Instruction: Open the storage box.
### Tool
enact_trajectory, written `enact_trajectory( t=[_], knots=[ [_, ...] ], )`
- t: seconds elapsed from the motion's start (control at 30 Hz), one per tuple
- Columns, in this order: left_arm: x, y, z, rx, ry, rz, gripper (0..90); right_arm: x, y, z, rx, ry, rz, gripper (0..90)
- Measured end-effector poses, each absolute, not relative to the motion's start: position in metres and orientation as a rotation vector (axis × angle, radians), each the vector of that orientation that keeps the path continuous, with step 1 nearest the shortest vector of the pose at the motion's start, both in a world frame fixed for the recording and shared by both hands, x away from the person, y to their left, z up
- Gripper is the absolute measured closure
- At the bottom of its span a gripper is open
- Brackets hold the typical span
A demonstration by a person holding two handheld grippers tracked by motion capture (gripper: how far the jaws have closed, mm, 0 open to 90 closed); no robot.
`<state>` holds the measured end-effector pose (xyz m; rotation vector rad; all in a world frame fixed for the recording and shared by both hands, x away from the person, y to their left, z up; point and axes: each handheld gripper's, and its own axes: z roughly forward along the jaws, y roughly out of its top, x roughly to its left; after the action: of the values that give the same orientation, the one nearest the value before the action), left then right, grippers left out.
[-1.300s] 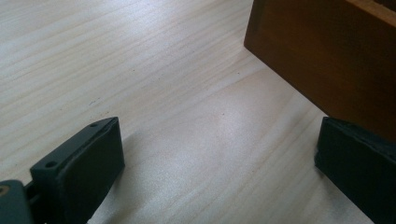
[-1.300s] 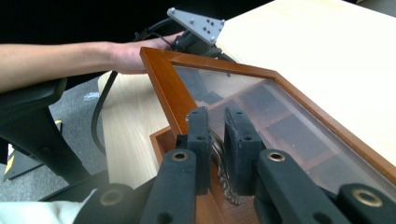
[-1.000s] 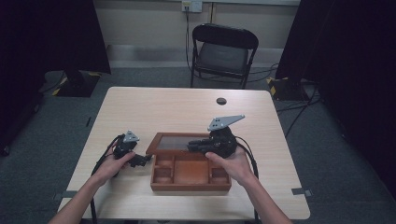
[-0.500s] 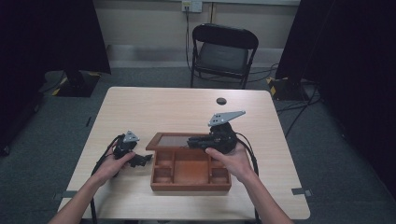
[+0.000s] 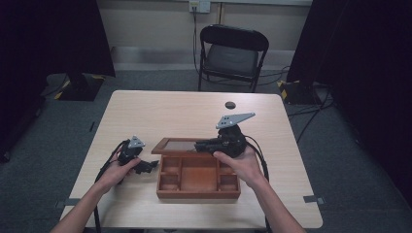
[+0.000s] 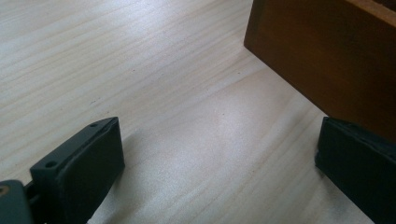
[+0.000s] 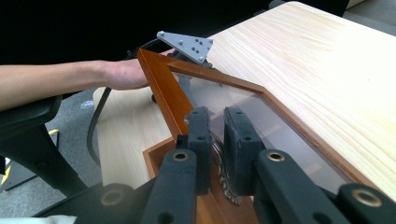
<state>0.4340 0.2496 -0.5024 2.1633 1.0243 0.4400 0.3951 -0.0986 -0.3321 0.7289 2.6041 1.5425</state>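
A brown wooden box (image 5: 198, 194) with several open compartments stands near the table's front edge. Its glass-paned lid (image 5: 177, 144) is lifted and tilted up. My right gripper (image 5: 200, 145) reaches in from the right, and its jaws (image 7: 217, 126) are shut on the small metal clasp (image 7: 223, 175) at the lid's (image 7: 163, 88) front edge. My left gripper (image 5: 151, 166) rests low on the tabletop just left of the box. It stands open (image 6: 219, 154) with nothing between its jaws, and the box's side wall (image 6: 322, 51) is close by its right jaw.
A small black round object (image 5: 230, 105) lies at the far middle of the light wooden table (image 5: 160, 111). A black folding chair (image 5: 232, 56) stands beyond the far edge. Cables trail from both grippers toward the front edge.
My right gripper has risen slightly with the lid's edge in its jaws. The left gripper has stayed where it was.
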Motion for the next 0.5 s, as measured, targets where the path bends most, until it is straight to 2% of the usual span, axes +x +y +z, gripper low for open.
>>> enact_trajectory(
  t=[0.5],
  knots=[
    [0.4338,0.2494,-0.5026,2.16,1.027,0.437,0.5,0.4019,-0.0952,-0.3265,0.732,2.601,1.551,82.6]
  ],
)
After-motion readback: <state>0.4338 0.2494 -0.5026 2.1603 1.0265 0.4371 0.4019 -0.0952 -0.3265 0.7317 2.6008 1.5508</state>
